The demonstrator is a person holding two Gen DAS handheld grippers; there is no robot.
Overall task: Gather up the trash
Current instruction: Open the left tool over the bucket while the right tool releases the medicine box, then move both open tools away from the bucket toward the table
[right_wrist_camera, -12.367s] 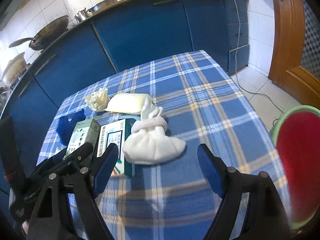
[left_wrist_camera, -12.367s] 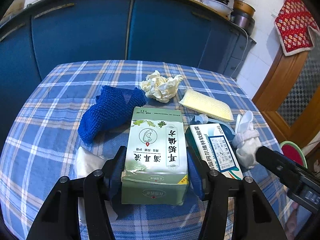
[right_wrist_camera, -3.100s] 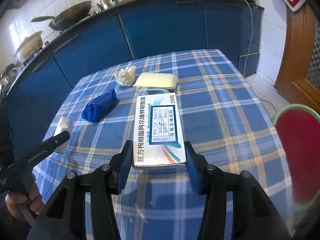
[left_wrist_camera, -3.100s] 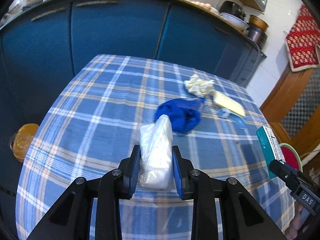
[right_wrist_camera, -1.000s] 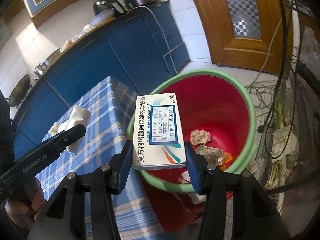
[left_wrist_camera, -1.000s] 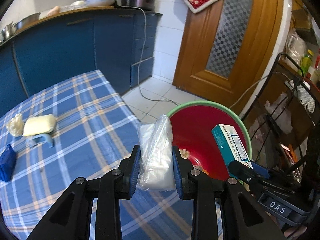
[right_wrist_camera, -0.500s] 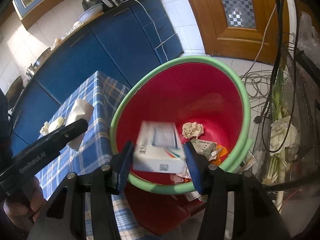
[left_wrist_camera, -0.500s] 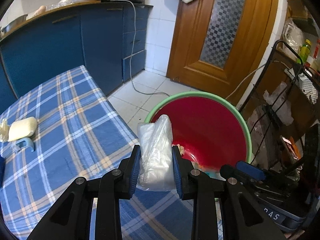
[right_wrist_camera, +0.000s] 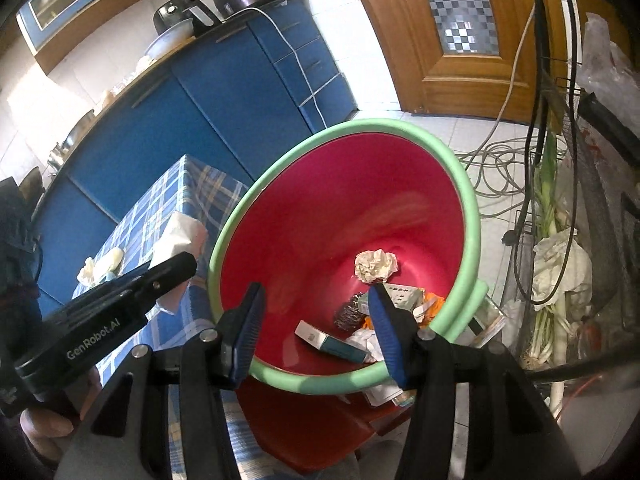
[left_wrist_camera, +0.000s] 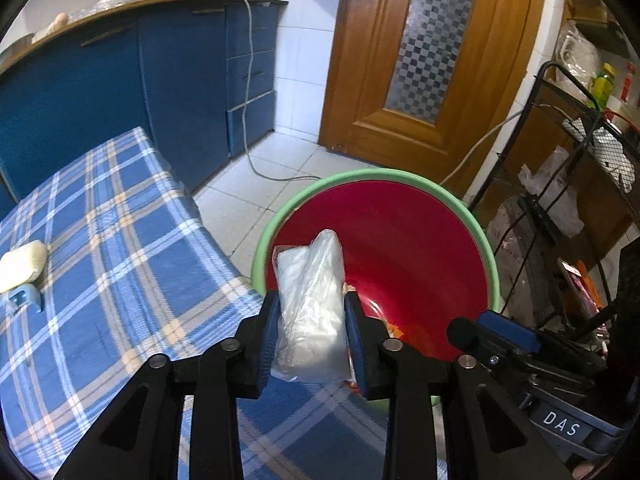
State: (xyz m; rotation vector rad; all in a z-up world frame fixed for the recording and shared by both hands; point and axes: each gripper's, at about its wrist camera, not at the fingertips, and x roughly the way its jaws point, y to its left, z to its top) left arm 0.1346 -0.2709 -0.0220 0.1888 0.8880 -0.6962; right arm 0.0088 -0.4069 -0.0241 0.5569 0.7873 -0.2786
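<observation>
My left gripper (left_wrist_camera: 311, 306) holds a white pack in a clear plastic bag (left_wrist_camera: 310, 276) over the near rim of the red bin with a green rim (left_wrist_camera: 376, 174). Its jaws are opening, and the pads still touch the bag on both sides. In the right wrist view my right gripper (right_wrist_camera: 316, 296) stands open and empty over the bin (right_wrist_camera: 400, 124). The teal and white medicine box (right_wrist_camera: 330, 340) lies on the bin's bottom among a crumpled paper ball (right_wrist_camera: 376, 266) and other scraps. The left gripper (right_wrist_camera: 172, 268) with its bag (right_wrist_camera: 180, 236) shows at the left there.
The plaid-covered table (left_wrist_camera: 120, 260) ends just left of the bin, with a yellow sponge (left_wrist_camera: 22, 266) and a small blue item (left_wrist_camera: 22, 298) on it. A black wire rack (left_wrist_camera: 580, 160) stands right of the bin. Cables (right_wrist_camera: 492, 176) lie on the tiled floor.
The medicine box left my right gripper and fell into the bin. My left gripper moved over the bin's rim with the bag, and its jaws spread a little.
</observation>
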